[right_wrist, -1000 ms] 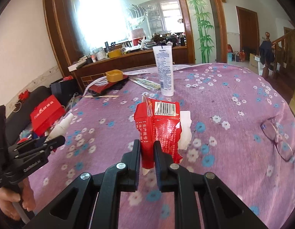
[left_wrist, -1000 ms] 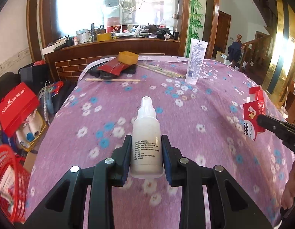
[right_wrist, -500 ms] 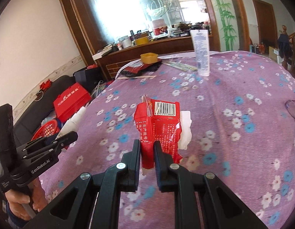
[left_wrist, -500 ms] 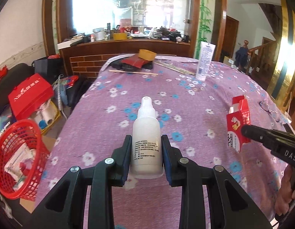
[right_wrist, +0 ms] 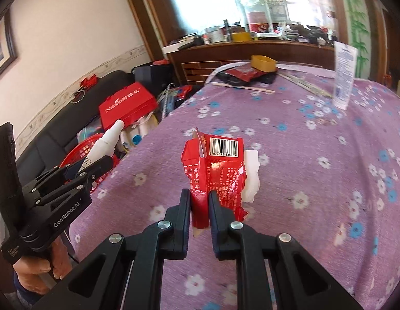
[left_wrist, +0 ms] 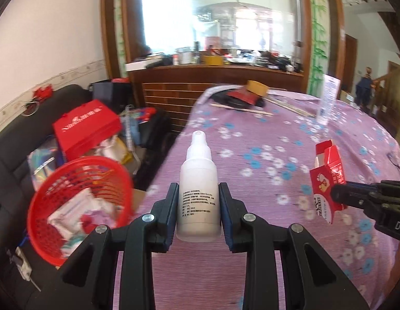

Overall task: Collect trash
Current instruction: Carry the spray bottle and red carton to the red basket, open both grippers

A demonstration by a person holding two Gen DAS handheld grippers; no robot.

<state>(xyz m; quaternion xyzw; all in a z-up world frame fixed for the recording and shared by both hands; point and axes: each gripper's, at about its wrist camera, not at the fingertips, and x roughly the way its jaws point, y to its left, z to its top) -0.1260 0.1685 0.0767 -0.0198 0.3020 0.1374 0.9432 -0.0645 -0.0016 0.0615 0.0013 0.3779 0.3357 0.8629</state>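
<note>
Purple flowered tablecloth [left_wrist: 264,139] below, left gripper [left_wrist: 198,206] pinching a white bottle [left_wrist: 198,196] near red basket [left_wrist: 78,180], right gripper [right_wrist: 200,206] pinching a red carton [right_wrist: 215,170].

We cannot read the white bottle [left_wrist: 198,193] label (too small), and the red basket [left_wrist: 78,201] contents seem blurred.

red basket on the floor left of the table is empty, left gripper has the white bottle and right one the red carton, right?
Not quite: the red basket is not empty. The left wrist view shows white and red scraps already lying in it. The rest holds: the left gripper is shut on the white bottle, and the right gripper is shut on the red carton.
</note>
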